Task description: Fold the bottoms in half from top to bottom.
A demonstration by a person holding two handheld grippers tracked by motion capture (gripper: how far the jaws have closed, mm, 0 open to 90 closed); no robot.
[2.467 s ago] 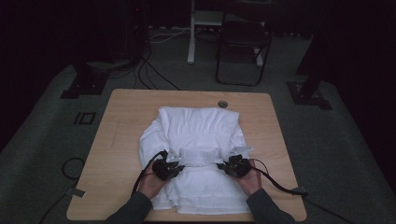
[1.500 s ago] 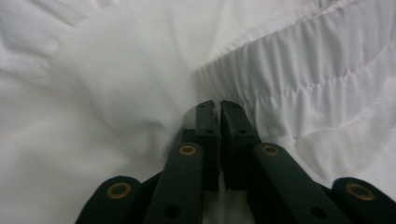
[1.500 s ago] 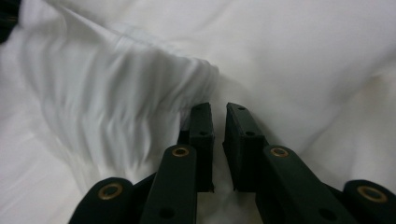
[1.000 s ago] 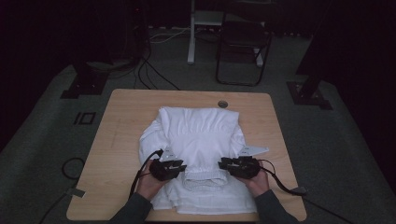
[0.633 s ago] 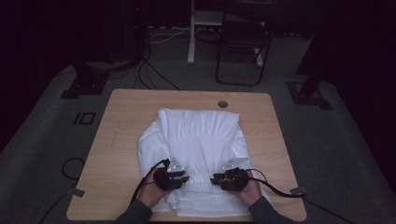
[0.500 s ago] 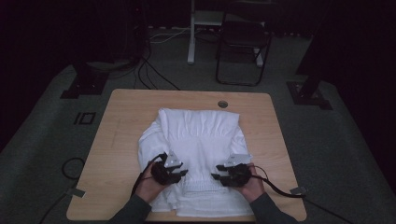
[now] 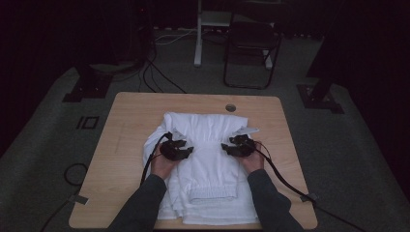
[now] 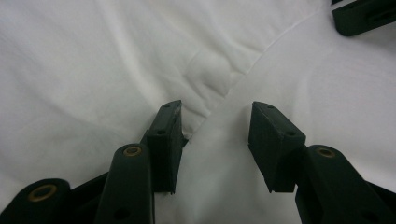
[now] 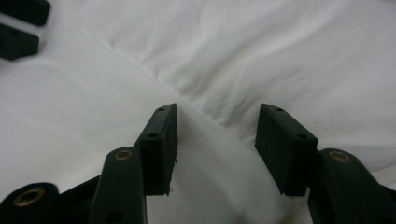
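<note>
Grey carpet covers the floor of a dim room, its far end lost in black. Out there a dark folding chair stands beside a pale post, cables trail across the floor, and heavy black stand feet sit off both far corners.

Light wood makes up the tabletop, a rounded slab with a small cable hole near its far edge. Bare wood shows to the left, the right and along the far side.

White cloth, a soft garment with a ribbed hem toward the near edge, lies folded on the middle of the tabletop and reaches almost to the near edge. A folded flap lies across its top, its diagonal edge plain in both gripper views.

Dark sleeves come in from the near side. The left tongs rest over the cloth's left part and the right tongs over its right part, the two facing each other with a stretch of cloth between.

Both have just been opening. In the left gripper view the left tongs stand spread astride the flap's edge, the cloth lying loose between the pads. In the right gripper view the right tongs are likewise spread, with a ridge of cloth between them, unpinched.
</note>
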